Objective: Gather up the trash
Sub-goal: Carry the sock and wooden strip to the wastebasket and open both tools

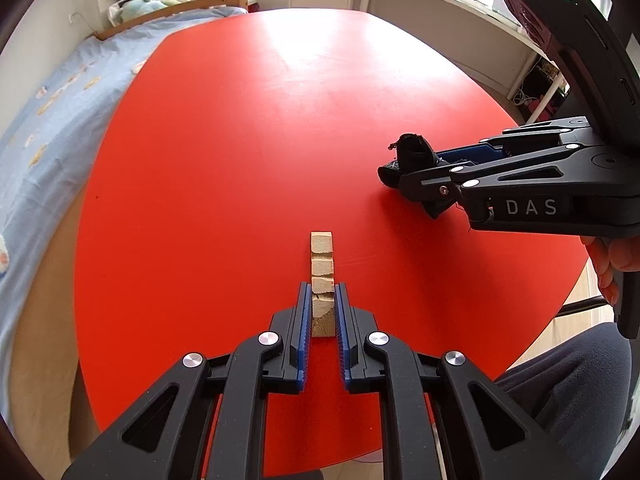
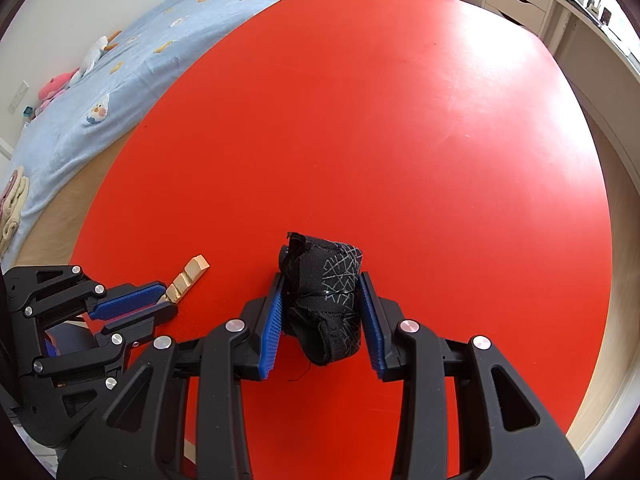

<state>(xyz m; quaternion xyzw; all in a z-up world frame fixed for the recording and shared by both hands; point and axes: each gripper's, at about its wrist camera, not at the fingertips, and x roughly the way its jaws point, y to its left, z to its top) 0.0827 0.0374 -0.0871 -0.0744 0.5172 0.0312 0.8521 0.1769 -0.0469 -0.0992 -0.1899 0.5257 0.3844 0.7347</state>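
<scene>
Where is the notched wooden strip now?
The wooden strip lies on the red table, its near end between the left gripper's fingers, left of the black cloth.

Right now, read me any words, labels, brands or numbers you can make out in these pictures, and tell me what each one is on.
"DAS": pale letters on the black body of the right gripper, seen from the left wrist view.
No other readable text: none on the wooden strip, the black fabric scrap or the red table; items on the far desk are too small to read.

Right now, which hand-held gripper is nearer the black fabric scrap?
Right. The right hand-held gripper has its fingers on both sides of the black fabric scrap; the left hand-held gripper is apart, closed on the wooden strip.
</scene>
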